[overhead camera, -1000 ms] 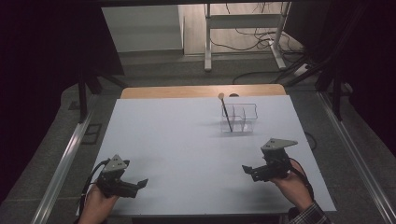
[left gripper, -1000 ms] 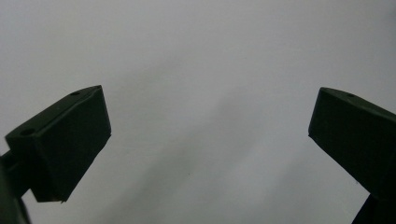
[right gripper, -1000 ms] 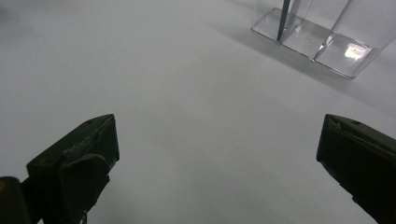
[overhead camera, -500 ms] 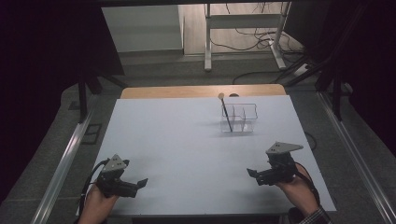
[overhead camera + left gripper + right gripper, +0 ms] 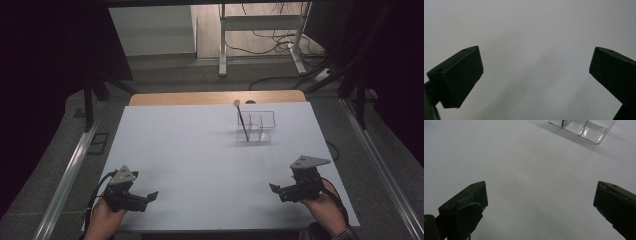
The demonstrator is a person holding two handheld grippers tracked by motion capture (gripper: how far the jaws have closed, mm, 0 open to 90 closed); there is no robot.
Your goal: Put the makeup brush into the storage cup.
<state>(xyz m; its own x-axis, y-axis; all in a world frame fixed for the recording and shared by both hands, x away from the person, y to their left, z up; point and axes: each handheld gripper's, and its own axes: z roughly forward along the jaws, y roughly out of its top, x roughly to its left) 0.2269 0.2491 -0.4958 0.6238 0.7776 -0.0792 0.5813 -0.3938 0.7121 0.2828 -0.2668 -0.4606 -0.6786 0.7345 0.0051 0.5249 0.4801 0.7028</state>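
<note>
White tabletop (image 5: 200, 150) in dark room. Left tool (image 5: 145, 197) and right tool (image 5: 280, 191) rest near edge, jaws apart, empty; clear organizer (image 5: 256, 126) holds brush upright, well apart, likely next target.

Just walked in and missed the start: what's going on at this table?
A person holds a two-jaw gripper in each hand at the near edge of a white table. The left gripper and the right gripper are both open and hold nothing. Farther back stands a clear divided organizer with a dark, round-tipped stick leaning in it. Neither gripper touches it.
</note>
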